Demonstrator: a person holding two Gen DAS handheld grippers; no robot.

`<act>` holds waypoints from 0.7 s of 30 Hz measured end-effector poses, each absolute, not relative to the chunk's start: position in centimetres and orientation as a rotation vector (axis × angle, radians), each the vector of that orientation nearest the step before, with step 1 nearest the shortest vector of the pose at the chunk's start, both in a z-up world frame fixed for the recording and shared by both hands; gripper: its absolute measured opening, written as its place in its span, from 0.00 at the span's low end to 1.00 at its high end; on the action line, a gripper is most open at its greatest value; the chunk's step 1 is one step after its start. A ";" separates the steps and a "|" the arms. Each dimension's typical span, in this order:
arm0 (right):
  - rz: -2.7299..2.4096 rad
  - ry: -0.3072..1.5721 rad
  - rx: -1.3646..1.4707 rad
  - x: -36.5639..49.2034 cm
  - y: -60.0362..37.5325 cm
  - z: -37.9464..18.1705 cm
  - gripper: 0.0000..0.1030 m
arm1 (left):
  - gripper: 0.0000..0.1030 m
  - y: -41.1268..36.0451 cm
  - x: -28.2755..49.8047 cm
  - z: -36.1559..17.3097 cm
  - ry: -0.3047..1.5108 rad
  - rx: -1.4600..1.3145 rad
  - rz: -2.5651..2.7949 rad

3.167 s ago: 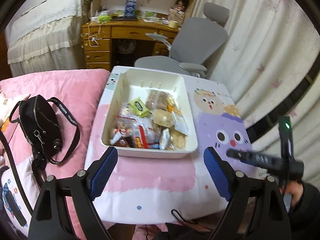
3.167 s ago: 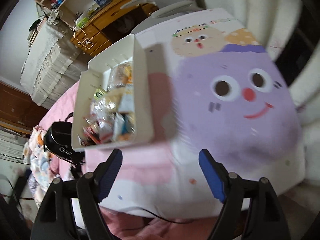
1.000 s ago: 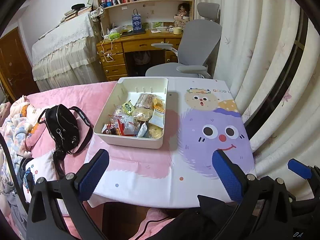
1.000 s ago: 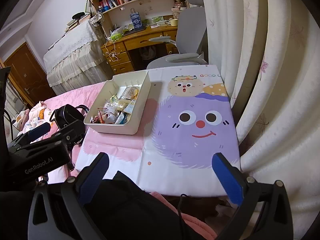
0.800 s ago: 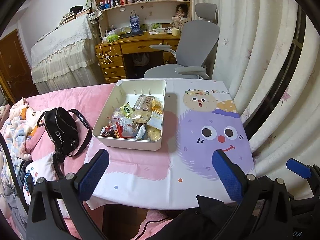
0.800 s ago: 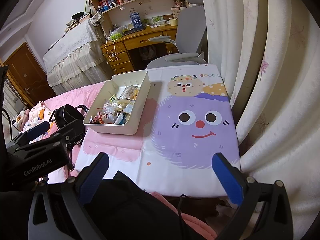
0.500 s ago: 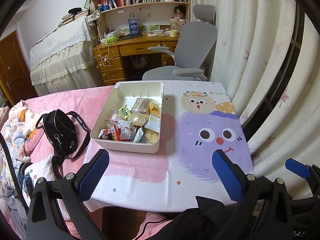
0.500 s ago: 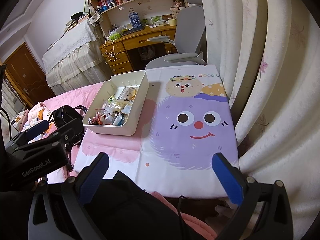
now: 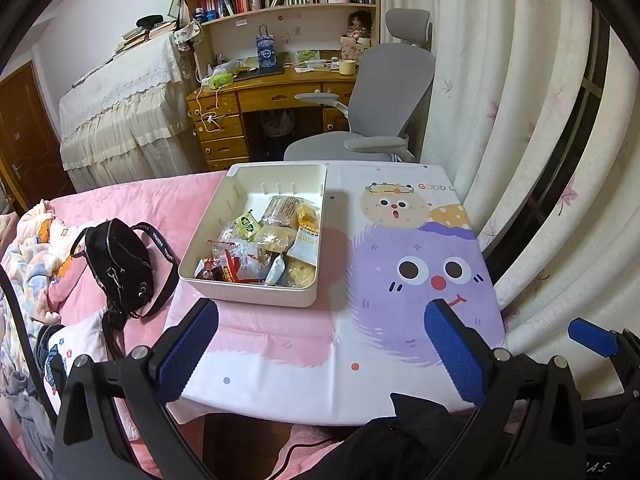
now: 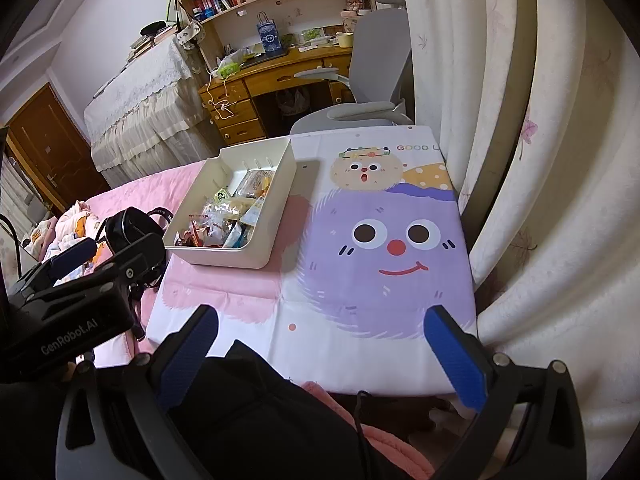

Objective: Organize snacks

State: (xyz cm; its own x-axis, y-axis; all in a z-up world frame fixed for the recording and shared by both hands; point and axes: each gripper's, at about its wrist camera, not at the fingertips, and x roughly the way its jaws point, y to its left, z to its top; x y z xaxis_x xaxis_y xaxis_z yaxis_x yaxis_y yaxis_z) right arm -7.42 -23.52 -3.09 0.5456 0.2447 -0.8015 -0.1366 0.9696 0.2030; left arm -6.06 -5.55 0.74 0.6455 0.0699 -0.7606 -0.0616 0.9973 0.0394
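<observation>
Crowding the tray (image 9: pixel 224 216), overlapping snacks (image 9: pixel 260 248) hide each other.

The right half of the counter (image 9: pixel 420 292), over the purple cartoon face, lies bare, and so does the near strip in front of the white tray (image 9: pixel 256 294). The tray stands on the left half, its walls raised around a heap of wrapped snacks (image 9: pixel 264 248) filling its near end; its far end is bare. A curtain (image 9: pixel 520 160) crowds the right edge. A grey chair (image 9: pixel 384 92) stands behind the far edge. A black bag (image 9: pixel 120 264) lies on the bed left of the tray.
</observation>
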 end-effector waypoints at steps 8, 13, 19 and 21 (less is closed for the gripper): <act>0.226 0.968 0.122 -7.5 -23.4 -3.0 1.00 | 0.99 -5.5 -6.1 0.7 0.866 0.010 0.076; 0.226 0.969 0.123 -7.5 -23.4 -3.0 1.00 | 0.99 -5.5 -6.0 0.7 0.867 0.010 0.076; 0.226 0.969 0.122 -7.4 -23.4 -2.9 1.00 | 0.99 -5.5 -6.0 0.7 0.867 0.010 0.076; 0.226 0.970 0.122 -7.4 -23.4 -2.9 1.00 | 0.99 -5.6 -6.0 0.7 0.867 0.010 0.076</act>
State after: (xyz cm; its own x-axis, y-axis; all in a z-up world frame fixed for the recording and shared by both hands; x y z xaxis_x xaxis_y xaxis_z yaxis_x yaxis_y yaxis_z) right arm -7.43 -23.45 -2.93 0.5447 0.2441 -0.8023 -0.1352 0.9697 0.2033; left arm -6.01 -5.56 0.73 0.6448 0.0714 -0.7610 -0.0630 0.9972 0.0402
